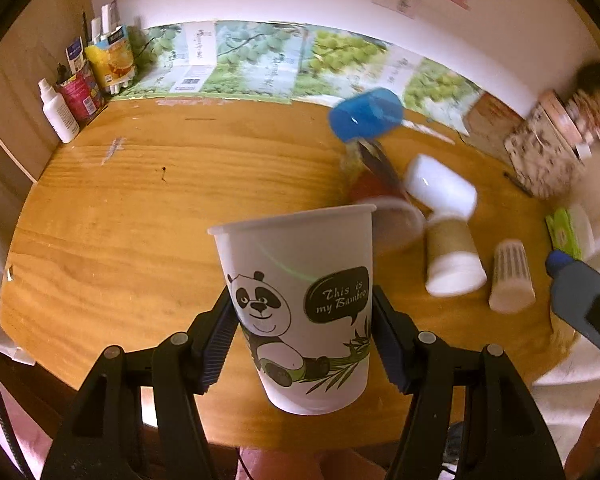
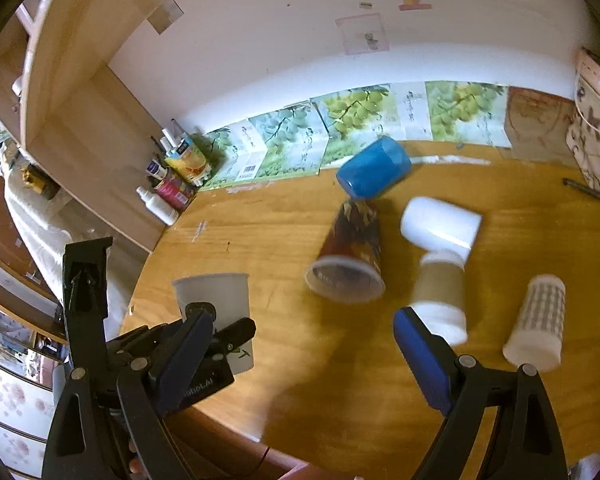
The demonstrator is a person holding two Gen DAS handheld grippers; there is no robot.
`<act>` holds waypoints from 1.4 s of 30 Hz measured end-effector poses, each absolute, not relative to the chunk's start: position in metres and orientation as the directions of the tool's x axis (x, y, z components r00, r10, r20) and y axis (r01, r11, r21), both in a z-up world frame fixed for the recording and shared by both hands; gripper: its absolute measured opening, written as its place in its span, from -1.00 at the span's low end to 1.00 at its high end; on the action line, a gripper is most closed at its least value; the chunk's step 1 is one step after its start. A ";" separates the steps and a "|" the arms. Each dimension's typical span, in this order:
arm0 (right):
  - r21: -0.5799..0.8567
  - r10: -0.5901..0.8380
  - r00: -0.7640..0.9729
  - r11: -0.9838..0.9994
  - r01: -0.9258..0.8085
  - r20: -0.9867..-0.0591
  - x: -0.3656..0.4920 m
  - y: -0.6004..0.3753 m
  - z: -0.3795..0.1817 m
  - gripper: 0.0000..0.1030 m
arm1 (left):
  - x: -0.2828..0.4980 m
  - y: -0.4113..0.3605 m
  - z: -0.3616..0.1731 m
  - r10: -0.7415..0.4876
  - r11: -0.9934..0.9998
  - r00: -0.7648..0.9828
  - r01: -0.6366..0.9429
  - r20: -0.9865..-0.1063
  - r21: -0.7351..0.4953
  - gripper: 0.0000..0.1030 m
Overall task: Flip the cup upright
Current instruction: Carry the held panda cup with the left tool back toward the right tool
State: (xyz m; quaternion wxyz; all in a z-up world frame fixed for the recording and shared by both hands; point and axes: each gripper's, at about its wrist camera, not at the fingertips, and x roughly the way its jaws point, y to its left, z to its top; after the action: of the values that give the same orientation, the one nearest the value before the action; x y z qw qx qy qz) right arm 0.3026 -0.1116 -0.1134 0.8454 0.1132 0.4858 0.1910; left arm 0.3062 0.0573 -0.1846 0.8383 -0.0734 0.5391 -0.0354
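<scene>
My left gripper (image 1: 302, 320) is shut on a white paper cup with a panda print (image 1: 300, 304), held upright with its rim up above the wooden table (image 1: 140, 208). The same cup (image 2: 216, 300) and the left gripper (image 2: 204, 344) show at the left of the right wrist view. My right gripper (image 2: 304, 356) is open and empty above the table's front edge; one of its fingers (image 1: 584, 304) shows at the right in the left wrist view. Several other cups lie on their sides: a blue one (image 2: 374, 168), a dark red one (image 2: 350, 256), a white one (image 2: 440, 226).
A brown-sleeved cup (image 2: 440, 292) and a patterned white cup (image 2: 538, 324) also lie on the table. Bottles and cartons (image 2: 172, 184) stand at the back left corner beside a wooden shelf unit. A patterned bag (image 2: 596, 136) stands at the back right.
</scene>
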 end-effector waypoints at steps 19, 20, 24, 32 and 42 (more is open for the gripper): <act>0.438 0.428 0.450 0.895 -0.088 -0.784 0.214 -0.188 -0.152 0.79 | 0.242 -0.034 -0.202 -0.127 0.975 0.284 0.210 -0.950 -0.068 0.30; 0.444 0.430 0.446 0.893 -0.079 -0.785 0.211 -0.192 -0.155 0.79 | 0.242 -0.038 -0.204 -0.128 0.974 0.273 0.214 -0.954 -0.070 0.31; 0.476 0.444 0.430 0.879 -0.037 -0.786 0.204 -0.206 -0.169 0.79 | 0.241 -0.053 -0.213 -0.136 0.970 0.249 0.229 -0.959 -0.078 0.31; 0.461 0.398 0.429 0.886 0.051 -0.811 0.201 -0.242 -0.186 0.79 | 0.247 -0.073 -0.234 -0.191 0.959 0.192 0.244 -0.963 -0.142 0.31; 0.451 0.381 0.409 0.889 0.086 -0.829 0.208 -0.264 -0.200 0.79 | 0.262 -0.088 -0.250 -0.225 0.957 0.202 0.228 -0.953 -0.177 0.32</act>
State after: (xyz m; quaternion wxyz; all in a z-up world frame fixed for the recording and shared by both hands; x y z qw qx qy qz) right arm 0.2078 -0.2642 -0.1997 0.8106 0.2178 0.5359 0.0911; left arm 0.2615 -0.0879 -0.2501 0.7752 0.0014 0.6146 -0.1459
